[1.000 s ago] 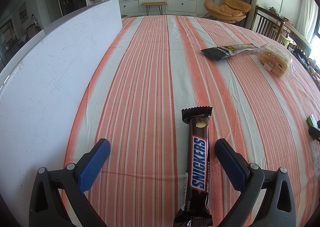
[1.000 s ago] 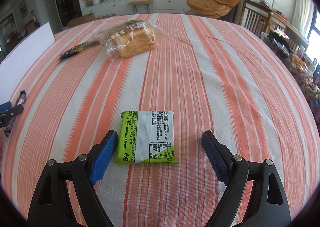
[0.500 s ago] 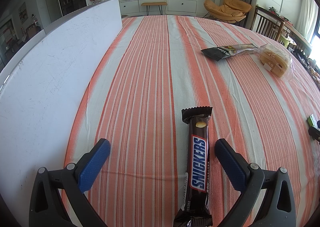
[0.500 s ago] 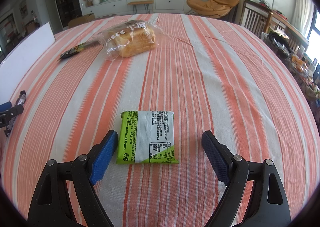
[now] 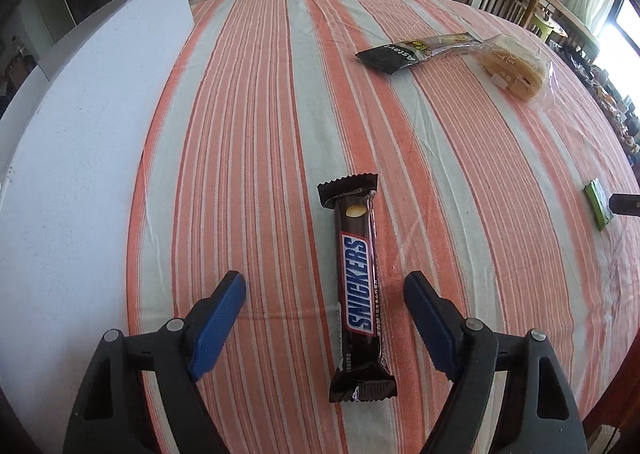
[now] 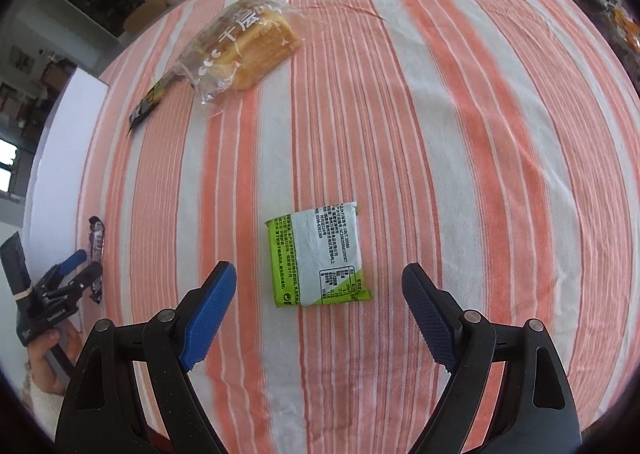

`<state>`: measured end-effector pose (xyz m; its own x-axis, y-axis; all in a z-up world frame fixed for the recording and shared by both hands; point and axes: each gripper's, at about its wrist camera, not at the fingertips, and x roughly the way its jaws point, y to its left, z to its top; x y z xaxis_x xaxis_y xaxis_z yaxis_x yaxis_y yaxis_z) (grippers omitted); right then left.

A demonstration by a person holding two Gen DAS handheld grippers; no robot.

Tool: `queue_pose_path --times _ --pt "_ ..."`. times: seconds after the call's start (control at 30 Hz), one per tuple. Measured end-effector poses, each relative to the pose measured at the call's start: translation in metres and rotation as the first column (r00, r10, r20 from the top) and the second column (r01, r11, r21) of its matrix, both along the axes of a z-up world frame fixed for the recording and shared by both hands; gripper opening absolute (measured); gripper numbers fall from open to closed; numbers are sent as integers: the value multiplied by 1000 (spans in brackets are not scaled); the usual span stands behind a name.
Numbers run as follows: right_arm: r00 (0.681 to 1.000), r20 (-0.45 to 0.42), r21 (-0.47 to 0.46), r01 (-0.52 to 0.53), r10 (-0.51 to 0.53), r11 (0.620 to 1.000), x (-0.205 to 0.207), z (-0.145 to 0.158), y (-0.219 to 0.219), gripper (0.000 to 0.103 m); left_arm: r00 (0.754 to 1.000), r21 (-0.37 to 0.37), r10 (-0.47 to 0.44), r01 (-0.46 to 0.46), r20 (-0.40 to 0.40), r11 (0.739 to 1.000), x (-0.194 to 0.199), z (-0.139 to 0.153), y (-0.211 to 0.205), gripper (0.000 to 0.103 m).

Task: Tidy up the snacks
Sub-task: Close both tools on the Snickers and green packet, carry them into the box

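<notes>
A brown Snickers bar (image 5: 359, 278) lies lengthwise on the striped tablecloth between the open fingers of my left gripper (image 5: 325, 286), which is raised above it. A green and white snack packet (image 6: 319, 254) lies flat between the open fingers of my right gripper (image 6: 319, 278), also above the cloth. A bagged bread loaf (image 6: 244, 49) and a long black snack pack (image 5: 416, 51) lie farther back. The left gripper (image 6: 76, 268) and the Snickers bar (image 6: 96, 240) also show at the left of the right wrist view.
A white board (image 5: 76, 125) runs along the table's left side. The orange and white striped tablecloth (image 5: 256, 133) covers the table. Chairs (image 5: 504, 1) stand beyond the far right edge. The green packet (image 5: 598, 203) shows at the right of the left wrist view.
Both grippers have lifted and tilted downward, so the Snickers bar and the green packet sit higher in their views. Both stay open and empty. The snacks have not moved.
</notes>
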<state>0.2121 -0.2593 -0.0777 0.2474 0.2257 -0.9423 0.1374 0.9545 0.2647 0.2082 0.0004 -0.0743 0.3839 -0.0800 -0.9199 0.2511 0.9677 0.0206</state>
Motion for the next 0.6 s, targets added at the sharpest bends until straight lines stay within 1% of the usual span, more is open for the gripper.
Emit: queue_pose_path --times 0.03,0.07,0.1,0.13,0.17,0.2,0.23,0.33,0.43,0.5,0.53,0.6 --pt "1000 -9 -15 -29 29 999 2 0 9 87 1000 -3 -10 10 15 1000 -3 1 -3 63" --pt "998 -19 -35 -59 59 998 4 -2 17 85 1000 -17 -16 16 22 1000 -6 2 -5 57" --pt "996 -35 -71 -82 79 994 4 -6 25 85 999 -12 -19 19 34 1000 -9 3 -7 40" --pt "996 -40 -119 -83 79 989 3 -10 31 85 999 -20 -28 29 43 999 -12 3 -8 17" --pt "996 -35 -158 -83 78 984 4 -13 34 78 999 -15 -29 29 45 999 -14 4 -8 17" --pt "996 -15 -220 -87 86 972 3 -12 37 57 999 -20 -27 28 47 999 -17 4 -7 17" --pt "994 -5 -256 -103 105 961 4 -11 41 51 999 -40 -25 27 48 999 -20 7 -4 17" --pt "997 8 -212 -77 81 974 -2 -6 37 50 998 -150 -1 9 58 989 -34 21 11 17" --pt "996 43 -136 -72 78 988 -13 15 45 50 997 -291 32 -10 69 957 -49 49 32 17" --pt "991 86 -67 -101 106 993 -18 41 66 50 994 -376 64 -26 89 926 -57 76 52 17" --pt "984 116 -42 -132 136 990 -19 57 83 50 991 -401 78 -30 105 915 -60 91 63 17" --pt "957 196 -7 -217 215 976 -19 95 129 50 980 -414 117 -42 159 909 -63 123 89 17"
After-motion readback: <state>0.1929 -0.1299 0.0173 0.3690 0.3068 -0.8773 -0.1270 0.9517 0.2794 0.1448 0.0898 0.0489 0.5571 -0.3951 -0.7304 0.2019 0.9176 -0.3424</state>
